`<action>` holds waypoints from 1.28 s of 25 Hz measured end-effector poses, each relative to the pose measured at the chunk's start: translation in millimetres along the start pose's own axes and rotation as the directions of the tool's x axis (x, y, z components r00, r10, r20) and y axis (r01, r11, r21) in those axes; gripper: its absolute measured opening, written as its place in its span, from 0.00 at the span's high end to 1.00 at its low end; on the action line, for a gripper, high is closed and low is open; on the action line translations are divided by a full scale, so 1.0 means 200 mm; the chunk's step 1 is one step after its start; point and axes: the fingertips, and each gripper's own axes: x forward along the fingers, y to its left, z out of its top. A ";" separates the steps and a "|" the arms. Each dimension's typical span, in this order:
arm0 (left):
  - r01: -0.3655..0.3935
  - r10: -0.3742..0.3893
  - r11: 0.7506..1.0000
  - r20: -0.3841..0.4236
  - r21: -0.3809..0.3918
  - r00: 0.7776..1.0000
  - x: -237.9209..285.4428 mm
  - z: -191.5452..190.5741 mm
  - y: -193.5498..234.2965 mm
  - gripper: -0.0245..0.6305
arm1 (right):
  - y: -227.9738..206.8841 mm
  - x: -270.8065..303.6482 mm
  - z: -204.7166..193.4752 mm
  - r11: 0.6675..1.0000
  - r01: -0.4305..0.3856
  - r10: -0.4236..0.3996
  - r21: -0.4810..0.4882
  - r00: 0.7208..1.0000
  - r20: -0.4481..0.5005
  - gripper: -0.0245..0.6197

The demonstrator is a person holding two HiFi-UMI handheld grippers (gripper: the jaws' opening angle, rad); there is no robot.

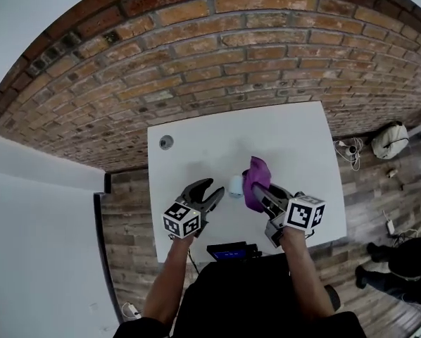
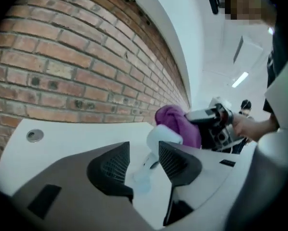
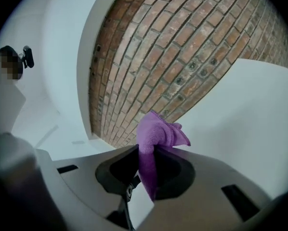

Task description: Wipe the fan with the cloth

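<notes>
Head view looks steeply down on a white desk (image 1: 196,139) set against a brick wall (image 1: 196,62), with a round grommet (image 1: 166,142) near its far left corner. The left claw (image 1: 216,189) hangs over the near part of the desk with its jaws wide apart and nothing pressed between the pads. The small white fan (image 1: 236,185) stands on the desk just past its tips, between the two claws. The right claw (image 1: 258,190) is closed on a purple cloth (image 1: 255,176), which bunches up out of the jaws close beside the fan; whether cloth and fan touch cannot be told. In the left gripper view the left claw (image 2: 143,150) has open jaws that frame the blurred fan (image 2: 163,137) beyond them, with the cloth (image 2: 175,121) just behind it. In the right gripper view the right claw (image 3: 146,153) pinches the cloth (image 3: 156,131), a fold standing above the jaws and a strip hanging below.
</notes>
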 end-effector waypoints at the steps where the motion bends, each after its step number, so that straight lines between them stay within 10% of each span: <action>1: 0.037 -0.037 0.999 0.030 -0.013 0.999 0.01 0.07 -0.03 0.68 | 0.02 0.01 0.01 1.000 0.001 -0.001 -0.009 1.000 0.006 0.85; 6: 0.173 -0.173 0.984 0.008 -0.050 0.985 0.11 0.15 -0.19 0.70 | -0.13 0.00 -0.06 0.992 0.123 -0.123 0.034 0.992 -0.006 0.85; 14: 0.178 -0.173 0.971 0.047 -0.158 0.984 0.08 0.14 -0.24 0.73 | -0.18 0.04 -0.04 0.995 0.042 -0.045 0.092 0.998 0.032 0.85; 20: -0.010 0.026 0.991 -0.121 0.134 0.992 0.05 0.16 -0.20 0.87 | 0.10 0.03 0.07 0.995 -0.090 0.086 0.047 0.994 0.070 0.85; 27: -0.028 0.231 0.870 -0.356 0.493 0.905 0.10 0.06 -0.21 0.96 | -0.01 0.10 -0.10 0.999 -0.032 0.032 0.029 0.999 0.019 0.85; 32: -0.034 0.304 0.828 -0.397 0.560 0.866 0.08 0.02 -0.17 0.96 | -0.32 0.03 -0.21 0.986 0.075 -0.077 0.150 0.997 0.004 0.85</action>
